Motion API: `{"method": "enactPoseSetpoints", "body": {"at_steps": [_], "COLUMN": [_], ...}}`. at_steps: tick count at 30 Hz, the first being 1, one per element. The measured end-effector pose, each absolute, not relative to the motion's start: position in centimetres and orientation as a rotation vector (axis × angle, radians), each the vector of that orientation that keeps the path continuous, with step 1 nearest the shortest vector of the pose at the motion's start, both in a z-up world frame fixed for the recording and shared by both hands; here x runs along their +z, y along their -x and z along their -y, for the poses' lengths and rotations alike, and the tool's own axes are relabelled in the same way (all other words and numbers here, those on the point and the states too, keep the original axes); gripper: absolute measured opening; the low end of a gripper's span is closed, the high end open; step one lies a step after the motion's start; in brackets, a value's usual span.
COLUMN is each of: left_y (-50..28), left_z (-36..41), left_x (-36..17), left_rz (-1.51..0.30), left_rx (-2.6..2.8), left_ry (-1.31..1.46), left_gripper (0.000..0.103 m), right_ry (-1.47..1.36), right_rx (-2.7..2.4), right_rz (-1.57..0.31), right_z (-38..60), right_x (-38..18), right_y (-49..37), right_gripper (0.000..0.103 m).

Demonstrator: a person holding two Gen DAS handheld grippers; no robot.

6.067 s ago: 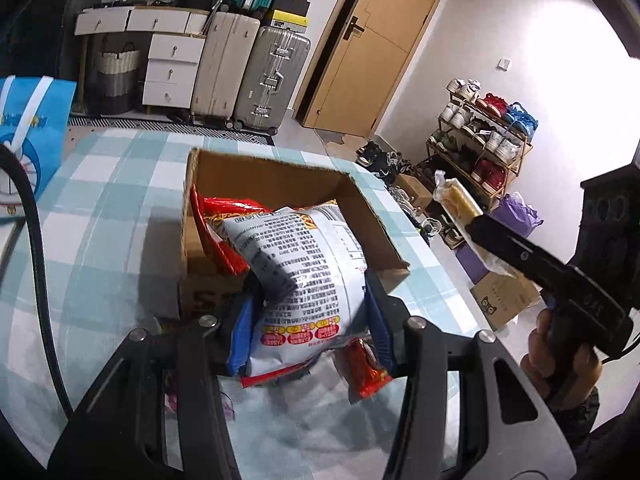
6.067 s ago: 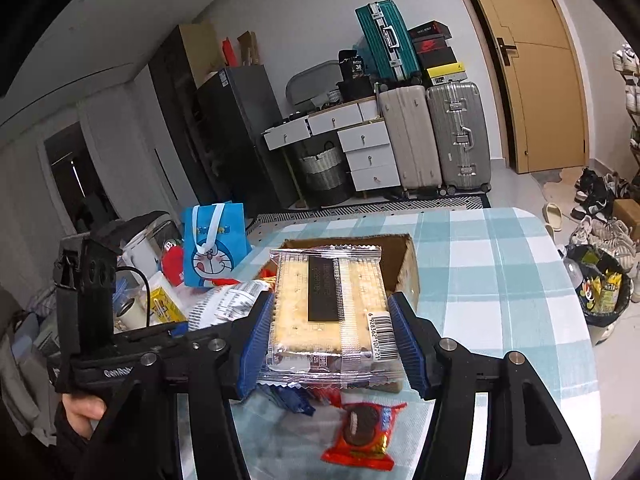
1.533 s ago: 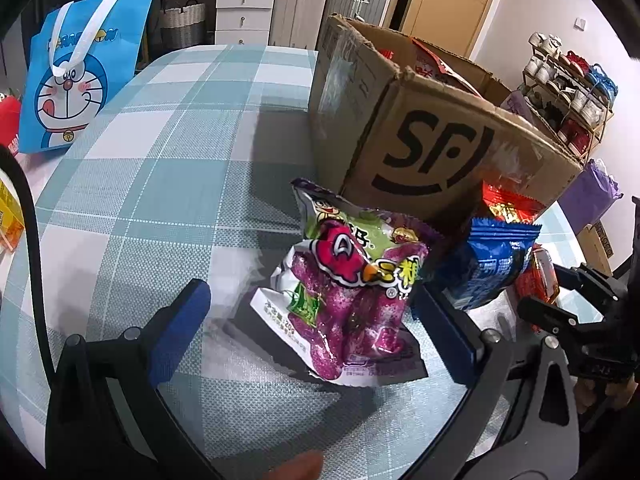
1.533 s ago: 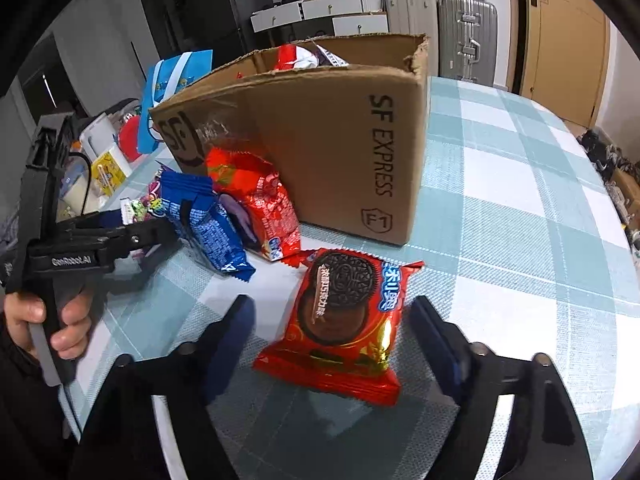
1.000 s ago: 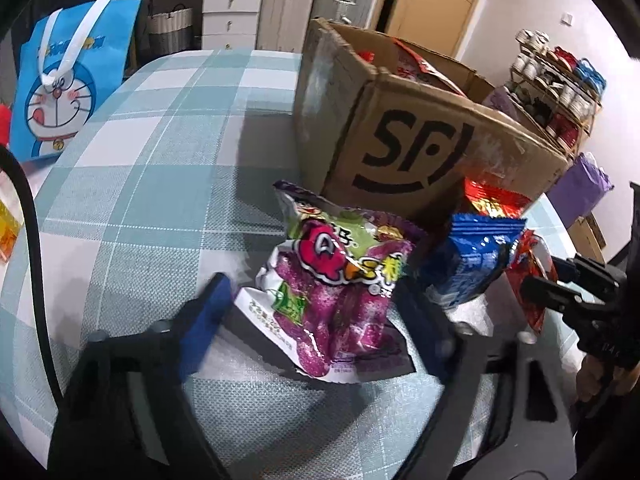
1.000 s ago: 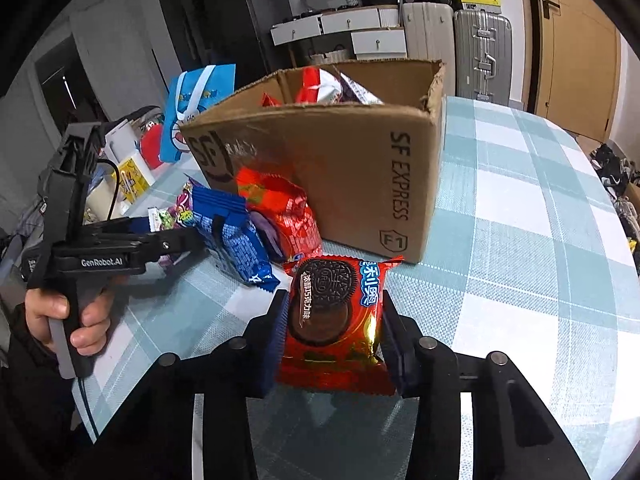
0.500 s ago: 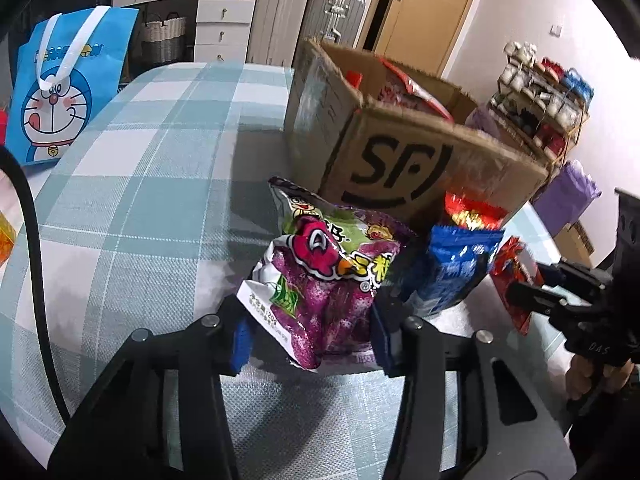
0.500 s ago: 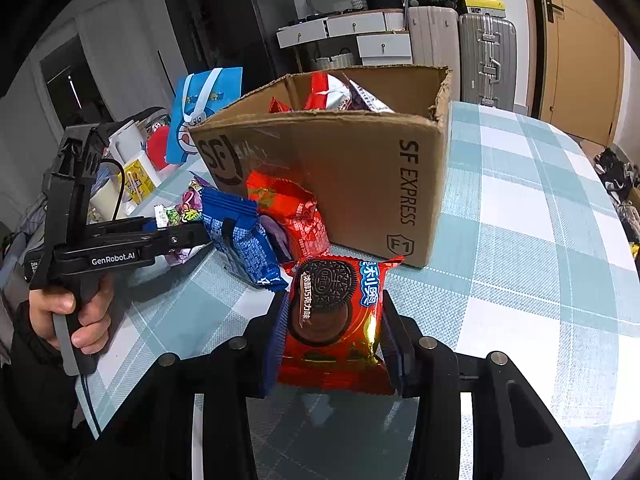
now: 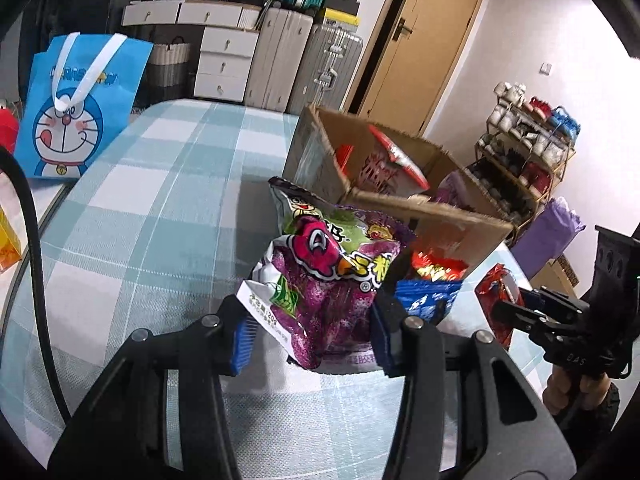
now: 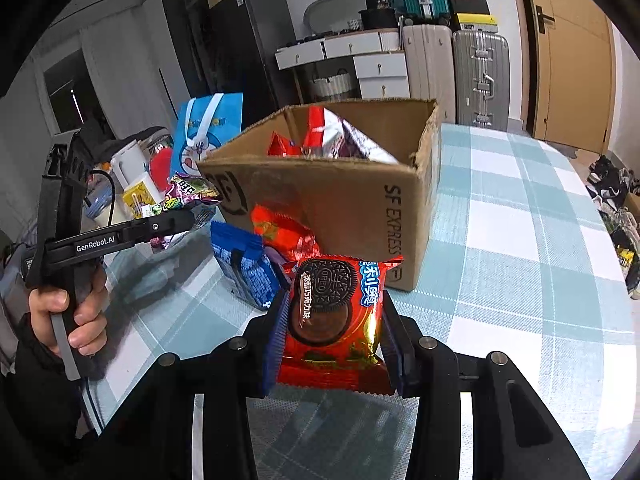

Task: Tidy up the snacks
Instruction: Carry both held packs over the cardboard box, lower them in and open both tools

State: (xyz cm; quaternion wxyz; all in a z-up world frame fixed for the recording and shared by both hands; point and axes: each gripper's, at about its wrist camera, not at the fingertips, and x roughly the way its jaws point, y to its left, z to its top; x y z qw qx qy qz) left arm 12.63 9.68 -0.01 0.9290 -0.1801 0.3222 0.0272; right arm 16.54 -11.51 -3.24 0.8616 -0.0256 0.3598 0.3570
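Note:
My left gripper (image 9: 312, 334) is shut on a purple snack bag (image 9: 324, 280) and holds it above the table, near the corner of the open cardboard box (image 9: 436, 220). My right gripper (image 10: 332, 332) is shut on a red Oreo packet (image 10: 334, 312), lifted in front of the box (image 10: 360, 200). The box holds several snack bags (image 10: 328, 132). A blue packet (image 10: 244, 268) and a red packet (image 10: 284, 234) lie on the table against the box front. The left gripper with the purple bag (image 10: 188, 192) shows at the left of the right wrist view.
The table has a teal and white checked cloth (image 9: 160, 208). A blue Doraemon bag (image 9: 80, 108) stands at its far left edge. A yellow box (image 10: 138, 196) and a white container (image 10: 128, 164) sit beyond the left gripper. Suitcases and drawers stand behind.
Both grippers closed on their packets about a second ago and have since lifted them off the table, rising toward the level of the box top.

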Motion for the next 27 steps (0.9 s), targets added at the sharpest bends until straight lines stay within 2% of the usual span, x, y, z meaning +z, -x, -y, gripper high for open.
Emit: {"method": "enactPoseSetpoints", "body": {"at_steps": [27], "left_y": [-11.8], "left_z": [-7.1], "left_x": [3.8], "left_rz": [-0.594], "left_rx": [0.027], "left_ry": [0.354], "left_gripper": [0.044], "right_ry": [-0.019], "right_rx": [0.716], "right_rz": [-0.628], "right_z": [13.6], "right_x": [1.8], "right_y": [-16.4], "right_gripper": [0.042]}}
